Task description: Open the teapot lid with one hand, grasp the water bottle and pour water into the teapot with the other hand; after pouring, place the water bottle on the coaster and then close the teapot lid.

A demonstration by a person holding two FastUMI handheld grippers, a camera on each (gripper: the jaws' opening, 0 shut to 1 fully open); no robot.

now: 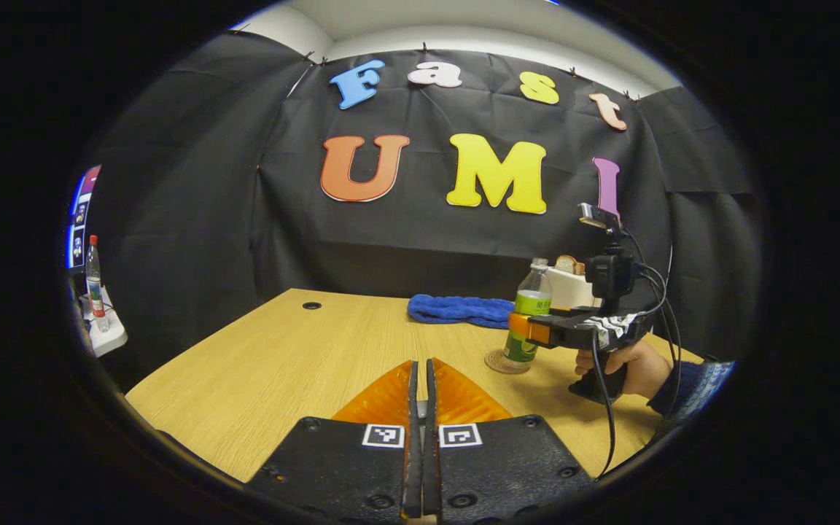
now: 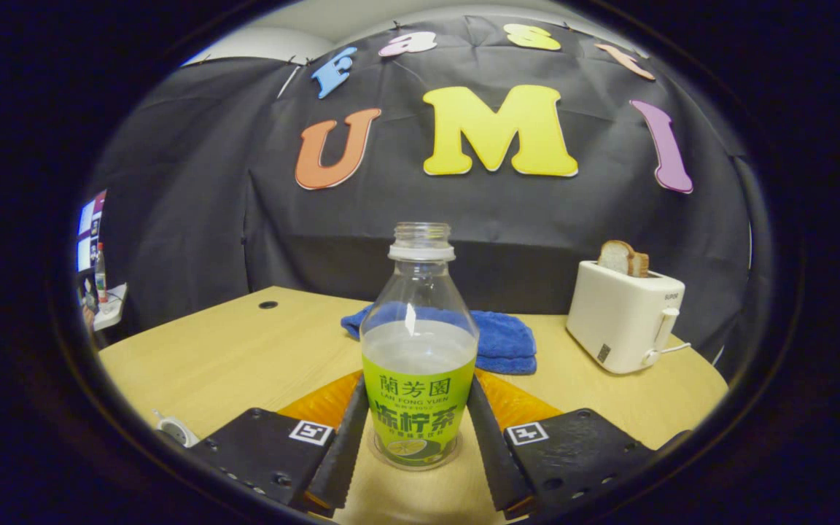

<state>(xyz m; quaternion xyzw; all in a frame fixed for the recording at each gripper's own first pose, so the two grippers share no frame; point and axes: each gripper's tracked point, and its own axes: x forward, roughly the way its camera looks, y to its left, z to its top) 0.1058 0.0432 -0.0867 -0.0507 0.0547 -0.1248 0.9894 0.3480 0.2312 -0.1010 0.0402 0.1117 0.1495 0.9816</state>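
Right gripper view puts the water bottle (image 2: 420,350) dead centre: a clear plastic bottle, cap off, partly filled with a pale liquid, standing upright on the wooden table (image 2: 245,357). In the left gripper view it stands on the round coaster (image 1: 502,362), a little of which shows at its foot. I'd judge it light to middling in weight, with the liquid low in the body, so it should stand steady; the thin walls will likely give under a hard squeeze, and with the mouth open any tilt or crushing could spill. The best hold looks to be the labelled lower body, where it is widest and the wrap offers some friction, not the tapered shoulder or smooth neck. The right gripper (image 2: 414,437) has its fingers spread to either side of that labelled part, lying close along it; whether they touch or press I cannot tell, though from the left gripper view they sit right at the bottle's sides. A hand (image 1: 628,368) holds that gripper from the right. The left gripper (image 1: 421,379) hangs over bare table with its fingers closed together on nothing. Behind the bottle lies a folded blue towel (image 2: 500,335), and off to the right stands a white toaster (image 2: 624,317) with bread in its slot.
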